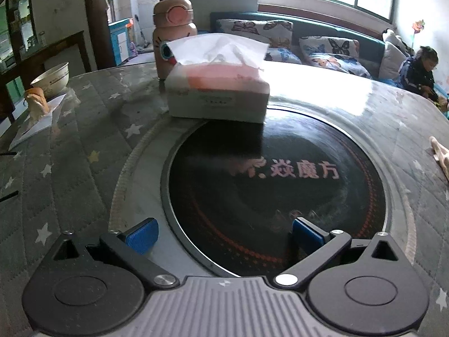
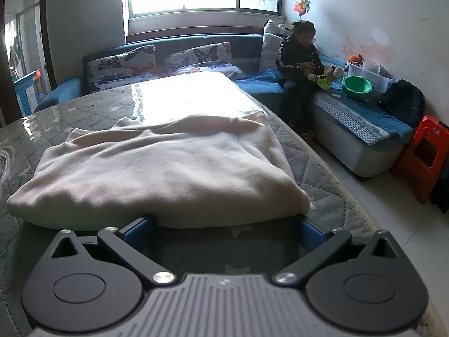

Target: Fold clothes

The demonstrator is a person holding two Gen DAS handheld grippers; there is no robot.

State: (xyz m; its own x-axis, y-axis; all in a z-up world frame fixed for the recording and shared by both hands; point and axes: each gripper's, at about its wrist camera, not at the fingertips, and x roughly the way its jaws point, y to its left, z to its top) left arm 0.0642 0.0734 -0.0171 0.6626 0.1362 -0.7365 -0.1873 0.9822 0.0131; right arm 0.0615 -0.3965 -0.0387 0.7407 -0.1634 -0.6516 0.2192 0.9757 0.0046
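A cream garment (image 2: 168, 165) lies folded in a thick pile on the grey star-patterned table cover (image 2: 322, 185). My right gripper (image 2: 224, 230) is open, its blue fingertips (image 2: 137, 231) at the pile's near edge, partly tucked under it, gripping nothing. My left gripper (image 1: 224, 236) is open and empty above the black round hotplate (image 1: 275, 185) in the table's middle. A small bit of the cream cloth (image 1: 440, 154) shows at the right edge of the left wrist view.
A tissue box (image 1: 219, 95) and a pink bottle (image 1: 171, 36) stand beyond the hotplate. A bowl (image 1: 52, 78) and paper (image 1: 36, 123) lie at the left. A sofa with butterfly cushions (image 2: 123, 64), a seated child (image 2: 300, 56) and a red stool (image 2: 423, 151) lie beyond the table.
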